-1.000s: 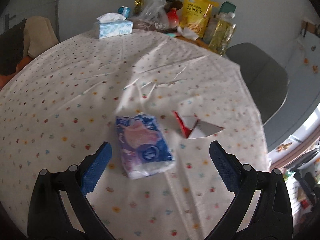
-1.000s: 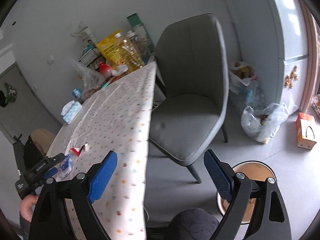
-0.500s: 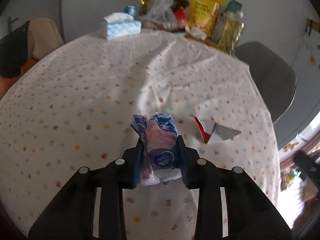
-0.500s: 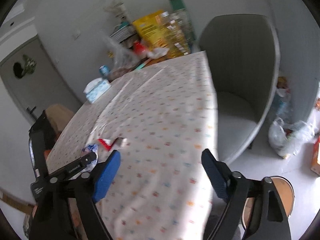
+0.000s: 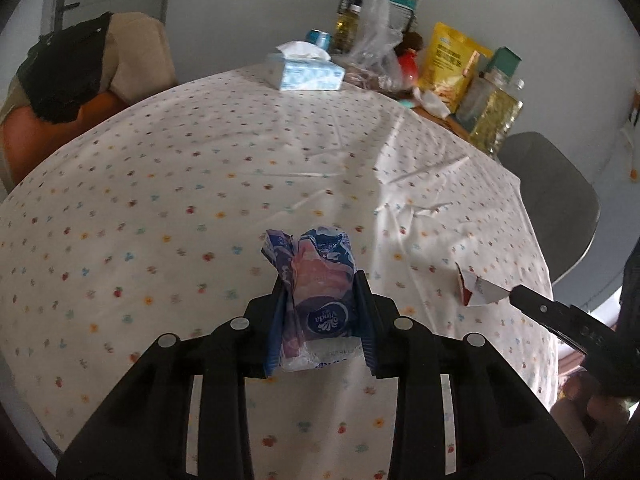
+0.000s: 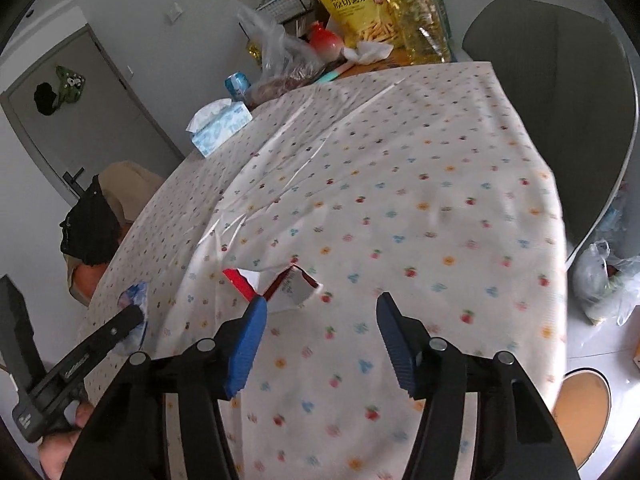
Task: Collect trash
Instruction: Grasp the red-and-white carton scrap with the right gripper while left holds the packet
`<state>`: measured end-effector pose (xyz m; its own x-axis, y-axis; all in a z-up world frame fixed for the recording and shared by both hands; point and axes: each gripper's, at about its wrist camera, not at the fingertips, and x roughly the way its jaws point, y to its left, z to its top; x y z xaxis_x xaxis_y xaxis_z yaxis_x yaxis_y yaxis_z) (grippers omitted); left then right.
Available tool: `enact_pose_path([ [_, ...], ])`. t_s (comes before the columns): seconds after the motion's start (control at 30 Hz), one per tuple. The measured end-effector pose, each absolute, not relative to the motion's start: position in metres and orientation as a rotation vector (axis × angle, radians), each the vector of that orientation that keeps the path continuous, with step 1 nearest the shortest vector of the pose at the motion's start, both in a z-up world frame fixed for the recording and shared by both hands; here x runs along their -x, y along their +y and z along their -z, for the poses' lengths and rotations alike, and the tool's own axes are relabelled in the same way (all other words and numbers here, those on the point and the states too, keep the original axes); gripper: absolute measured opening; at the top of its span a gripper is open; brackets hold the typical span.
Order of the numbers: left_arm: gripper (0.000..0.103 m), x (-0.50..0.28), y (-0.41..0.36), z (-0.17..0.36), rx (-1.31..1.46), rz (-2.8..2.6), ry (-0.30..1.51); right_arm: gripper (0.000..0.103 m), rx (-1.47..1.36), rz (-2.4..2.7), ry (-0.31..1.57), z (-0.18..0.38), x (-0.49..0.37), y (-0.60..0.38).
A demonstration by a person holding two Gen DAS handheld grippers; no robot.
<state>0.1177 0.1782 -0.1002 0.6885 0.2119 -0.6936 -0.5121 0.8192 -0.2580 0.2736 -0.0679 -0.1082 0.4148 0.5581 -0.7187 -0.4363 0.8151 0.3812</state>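
White cloth dotted with small coloured flowers and cherries (image 5: 200,184) covers the table in the left wrist view, with a blue-and-white tissue box (image 5: 306,74), a yellow snack bag (image 5: 452,66) and a bottle of yellow oil (image 5: 496,116) crowded along the far edge. The left gripper (image 5: 320,312) has its jaws drawn narrow onto a crumpled blue-and-pink plastic tissue packet (image 5: 316,292), pinching its middle so the top bulges above the fingers. The packet looks light and soft and it yields under the squeeze; its film is probably slick, so a mid-body hold like this one suits it. To the right, a torn red-and-white paper carton scrap (image 5: 476,290) lies on the cloth, with the tip of the other tool just beside it.

Seen from the right wrist, the same cloth (image 6: 420,180) runs back to the groceries, a grey upholstered chair (image 6: 560,80) stands at the right, and a clear plastic bag (image 6: 604,280) sits on the floor. The right gripper (image 6: 318,312) hangs with its blue-padded jaws wide and empty. The carton scrap (image 6: 280,284) lies just ahead of the left-hand pad, off-centre to the gap. It appears thin, light and creased; the raised folded flap is the likeliest place to grip, since flat paper gives little to catch.
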Motion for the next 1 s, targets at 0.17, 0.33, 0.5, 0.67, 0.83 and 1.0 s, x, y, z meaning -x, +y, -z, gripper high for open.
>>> enact_pose_path([
  [0.17, 0.032, -0.108, 0.184, 0.104, 0.504, -0.431, 0.678, 0.041, -0.103, -0.637, 0.987, 0.119, -0.285, -0.047],
  [0.33, 0.032, -0.115, 0.17, 0.109, 0.504, -0.391, 0.68, 0.003, -0.039, -0.636, 0.946, 0.112, -0.273, -0.047],
  [0.5, 0.032, -0.127, 0.153, 0.108, 0.493, -0.344, 0.68, 0.003, -0.032, -0.613, 0.892, 0.094, -0.258, -0.071],
  [0.67, 0.032, -0.139, 0.128, 0.106, 0.468, -0.287, 0.69, 0.003, -0.105, -0.569, 0.876, 0.084, -0.249, -0.114],
  [0.83, 0.032, -0.149, 0.103, 0.105, 0.44, -0.239, 0.701, 0.003, -0.201, -0.543, 0.878, 0.078, -0.24, -0.159],
  [1.0, 0.032, -0.157, 0.076, 0.098, 0.401, -0.195, 0.705, 0.003, -0.239, -0.503, 0.851, 0.072, -0.233, -0.194],
])
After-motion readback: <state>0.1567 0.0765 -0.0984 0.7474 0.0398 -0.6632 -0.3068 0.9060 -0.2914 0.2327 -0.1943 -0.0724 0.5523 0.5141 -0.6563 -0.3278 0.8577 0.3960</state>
